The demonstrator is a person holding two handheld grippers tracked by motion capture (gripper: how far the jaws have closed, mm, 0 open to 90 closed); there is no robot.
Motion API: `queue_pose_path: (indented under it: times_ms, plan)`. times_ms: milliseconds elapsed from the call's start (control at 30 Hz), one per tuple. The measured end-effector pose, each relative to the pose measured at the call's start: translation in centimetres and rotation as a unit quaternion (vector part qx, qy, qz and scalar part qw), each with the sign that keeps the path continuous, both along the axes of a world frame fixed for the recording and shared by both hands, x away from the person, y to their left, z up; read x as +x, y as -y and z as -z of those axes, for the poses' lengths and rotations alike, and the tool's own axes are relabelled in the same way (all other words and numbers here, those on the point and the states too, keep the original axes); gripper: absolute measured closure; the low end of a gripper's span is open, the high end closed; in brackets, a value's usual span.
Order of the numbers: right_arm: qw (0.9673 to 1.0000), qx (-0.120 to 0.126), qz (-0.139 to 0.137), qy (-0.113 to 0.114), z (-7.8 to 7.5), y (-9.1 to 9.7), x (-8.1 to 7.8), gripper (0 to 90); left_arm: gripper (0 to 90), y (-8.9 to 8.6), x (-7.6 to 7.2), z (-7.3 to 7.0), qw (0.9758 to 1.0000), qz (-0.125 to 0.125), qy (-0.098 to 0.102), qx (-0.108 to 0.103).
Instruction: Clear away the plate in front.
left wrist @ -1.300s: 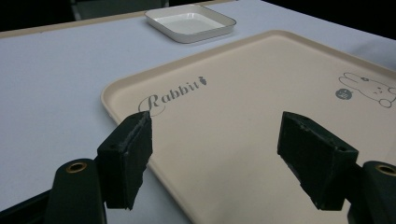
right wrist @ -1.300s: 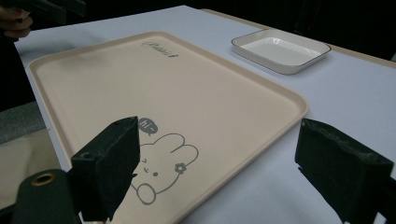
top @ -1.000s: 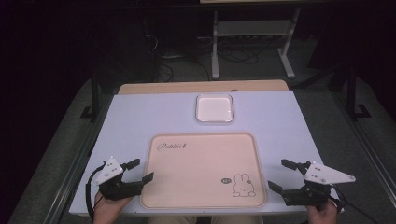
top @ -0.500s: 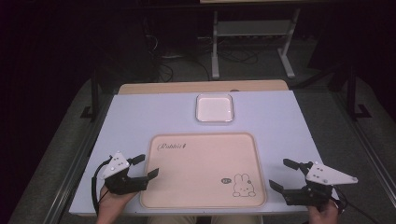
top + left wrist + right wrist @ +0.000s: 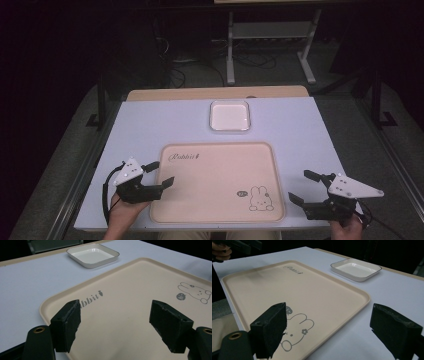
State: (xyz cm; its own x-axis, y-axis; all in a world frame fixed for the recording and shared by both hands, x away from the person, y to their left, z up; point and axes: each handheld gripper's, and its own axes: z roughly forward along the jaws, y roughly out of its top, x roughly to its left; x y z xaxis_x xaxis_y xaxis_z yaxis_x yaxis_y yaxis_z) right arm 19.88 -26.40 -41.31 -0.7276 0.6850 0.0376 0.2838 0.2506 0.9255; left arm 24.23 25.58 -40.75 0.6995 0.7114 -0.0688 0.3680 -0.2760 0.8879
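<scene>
Bench [image 5: 150, 125], covered in pale lavender-white, wooden strip showing along far edge. Near its front edge, large beige tray [image 5: 215, 165], lying flat, printed with "Rabbit" at far left corner and small rabbit drawing at near right. Just beyond tray's far edge, apart from it, small white square dish [image 5: 229, 115] with dark rim. Left hand-held gripper [image 5: 157, 176] at tray's left edge, released, jaws spread wide, one over tray's rim and one over tray's inside, grasping nothing; contact with tray not discernible. Right hand-held gripper [image 5: 305, 186] just right of tray's near right corner, over bare bench, likewise released, jaws wide apart, clear of tray.
</scene>
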Motion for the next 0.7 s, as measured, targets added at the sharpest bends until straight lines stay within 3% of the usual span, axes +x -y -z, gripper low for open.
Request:
queue_pose_path:
  times_ms: [533, 700]
  plan:
    - [1.0000, 0.002, 0.002, 0.003, 0.0, 0.1, 0.0, 13.1, 24.6, 2.2, 3.8, -2.1, 0.9994, 0.028, -0.008, 0.020]
    - [1.0000, 0.003, 0.000, 0.004, 0.0, 0.1, 0.0, 13.1, 25.8, 2.9, 5.2, -2.5, 0.9990, 0.032, -0.025, 0.019]
